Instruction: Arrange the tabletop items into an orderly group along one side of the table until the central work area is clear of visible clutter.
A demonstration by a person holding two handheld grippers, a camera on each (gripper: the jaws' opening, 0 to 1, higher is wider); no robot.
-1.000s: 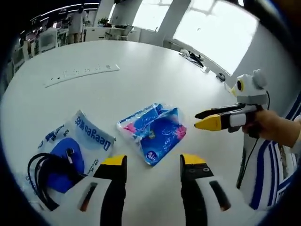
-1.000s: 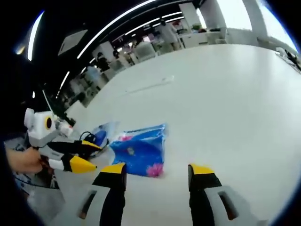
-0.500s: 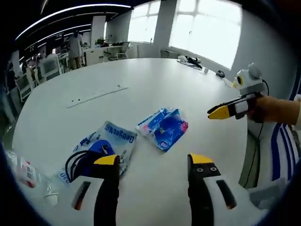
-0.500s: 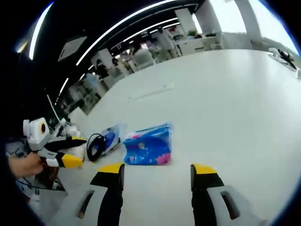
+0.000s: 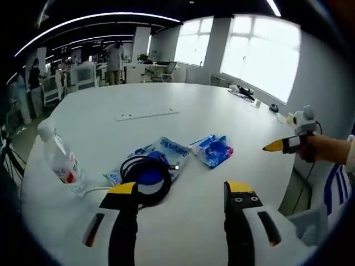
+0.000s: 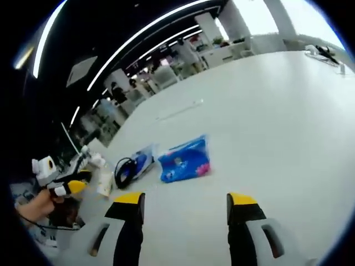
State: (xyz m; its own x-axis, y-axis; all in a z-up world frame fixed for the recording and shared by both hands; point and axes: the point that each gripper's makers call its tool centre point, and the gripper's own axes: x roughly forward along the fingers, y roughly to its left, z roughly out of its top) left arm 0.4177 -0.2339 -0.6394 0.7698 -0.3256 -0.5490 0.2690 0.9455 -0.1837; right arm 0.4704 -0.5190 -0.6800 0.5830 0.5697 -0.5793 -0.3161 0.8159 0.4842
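A: While both tools hang above the white table [image 5: 183, 100], the left gripper [image 5: 180, 191] has its yellow-tipped jaws spread wide with nothing between them.

B: Same on the other side. The right gripper [image 6: 186, 198] is wide apart too, holding nothing, only bare tabletop past its tips.

A: Where's the clutter sitting?

B: In the left gripper view it's bunched just ahead of the jaws. There's a blue tissue pack [image 5: 212, 151], and right beside it a clear plastic bag [image 5: 152, 158] with blue print. A black cable [image 5: 145, 175] lies coiled on the near end of that bag.

A: And the water bottle [image 5: 62, 160]?

B: Upright, white cap on top, red label, standing near the table's edge, apart from the bag. A thin white cord runs along the table between them; I can't tell what it joins.

A: In the right gripper view I've got the tissue pack [image 6: 184, 160] ahead of the jaws, the bag [image 6: 141, 162] and cable [image 6: 123, 172] next to it, and the bottle [image 6: 104, 180] beyond those.

B: Further back there's a long white power strip [image 5: 147, 115] lying flat, well apart from the group.

A: The right tool shows at the edge of the left gripper view, held in a hand [image 5: 327, 149], off the table's rim. The left tool, in a hand [image 6: 39, 204], sits likewise at the far left of the right gripper view.

B: At the far side by the windows, a few small dark items [image 5: 244, 92] rest on the table, too small to tell.
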